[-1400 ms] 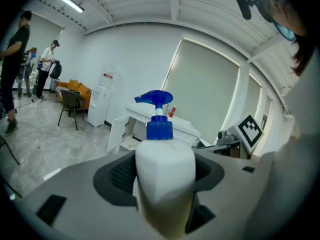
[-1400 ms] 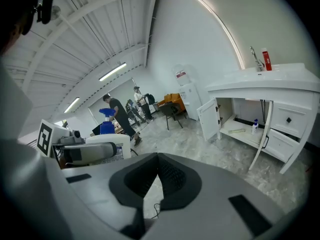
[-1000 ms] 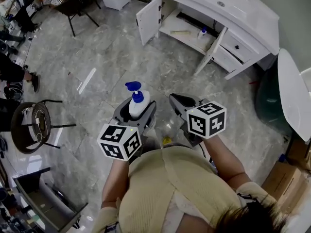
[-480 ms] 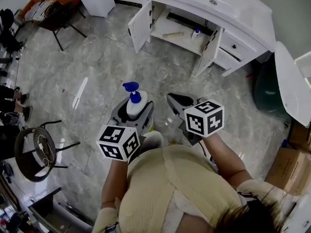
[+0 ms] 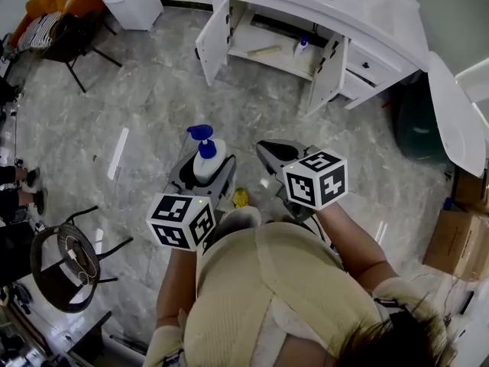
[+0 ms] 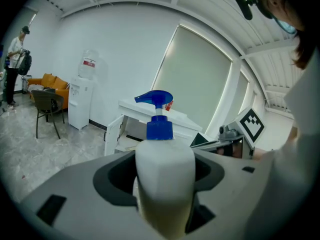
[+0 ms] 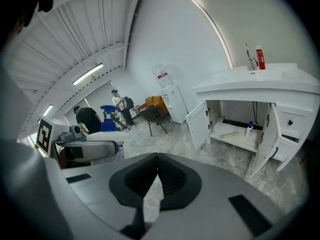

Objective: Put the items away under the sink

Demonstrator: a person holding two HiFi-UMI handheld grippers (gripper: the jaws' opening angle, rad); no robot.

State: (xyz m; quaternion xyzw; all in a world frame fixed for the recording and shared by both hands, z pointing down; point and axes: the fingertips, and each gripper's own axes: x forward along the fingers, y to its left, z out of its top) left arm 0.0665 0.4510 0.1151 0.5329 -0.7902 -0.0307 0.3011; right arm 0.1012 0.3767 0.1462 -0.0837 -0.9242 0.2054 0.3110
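- Grey marbled floor [image 5: 153, 105]: spreads beneath both grippers.
- White sink cabinet [image 5: 359, 6]: stands well ahead of both grippers, both doors swung open, inner shelf exposed.
- Left gripper [image 5: 206, 170]: pinches a white pump bottle [image 6: 165, 164] by its body, holds it upright with the blue pump head above the jaws, well short of the cabinet.
- Right gripper [image 7: 157, 161]: hangs just beside the left gripper, jaws pressed together with nothing between them.
- Small blue-capped bottle [image 5: 302, 47]: stands on the cabinet shelf, far ahead of the right gripper.
- Pale flat stick [image 5: 263, 51]: lies on the same shelf, far ahead of the left gripper, near the small bottle.
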